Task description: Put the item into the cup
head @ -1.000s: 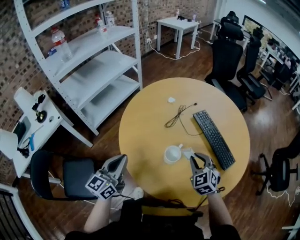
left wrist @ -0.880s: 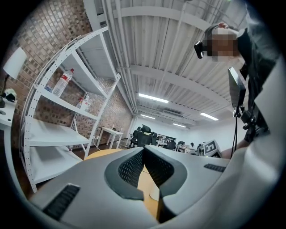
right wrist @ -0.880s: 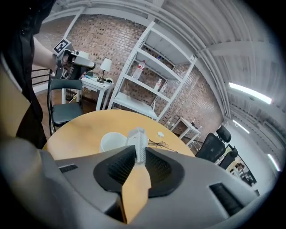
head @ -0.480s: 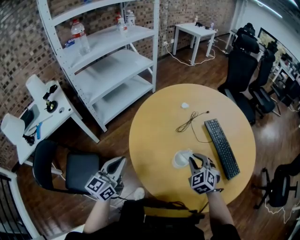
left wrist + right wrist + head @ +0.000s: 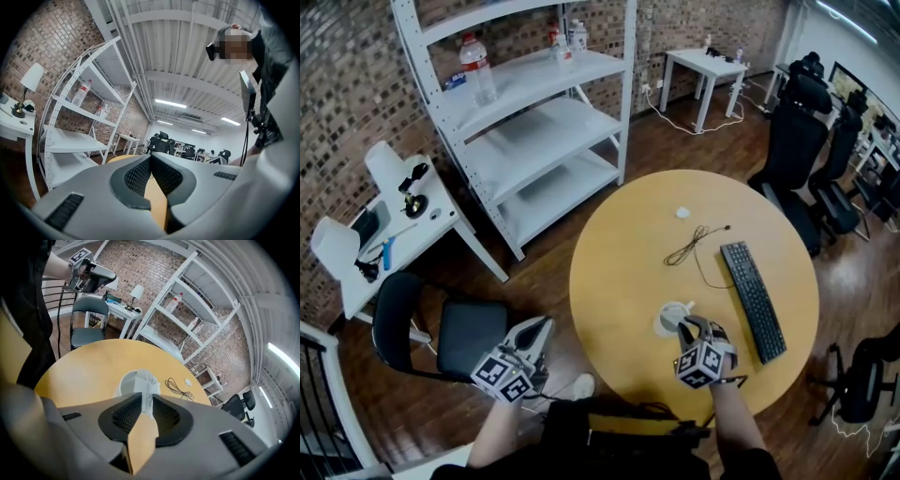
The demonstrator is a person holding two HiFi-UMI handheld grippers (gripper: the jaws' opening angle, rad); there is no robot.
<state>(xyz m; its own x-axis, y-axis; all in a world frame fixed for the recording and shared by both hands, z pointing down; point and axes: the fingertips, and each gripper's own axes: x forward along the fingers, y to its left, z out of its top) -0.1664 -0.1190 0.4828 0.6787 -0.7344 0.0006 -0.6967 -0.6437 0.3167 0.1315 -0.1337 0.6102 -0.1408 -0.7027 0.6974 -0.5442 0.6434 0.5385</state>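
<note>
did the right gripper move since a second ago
Yes. The right gripper has moved left, away from the keyboard, and its tips now reach the rim of the cup.

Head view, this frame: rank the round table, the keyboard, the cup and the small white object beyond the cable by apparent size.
1. round table
2. keyboard
3. cup
4. small white object; it lies farther from the camera, so its real size against the cup is unsure.

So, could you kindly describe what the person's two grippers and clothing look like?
The left claw and right claw are light grey shells with dark textured pads; each carries a cube of black-and-white square markers. The person wears a black top.
</note>
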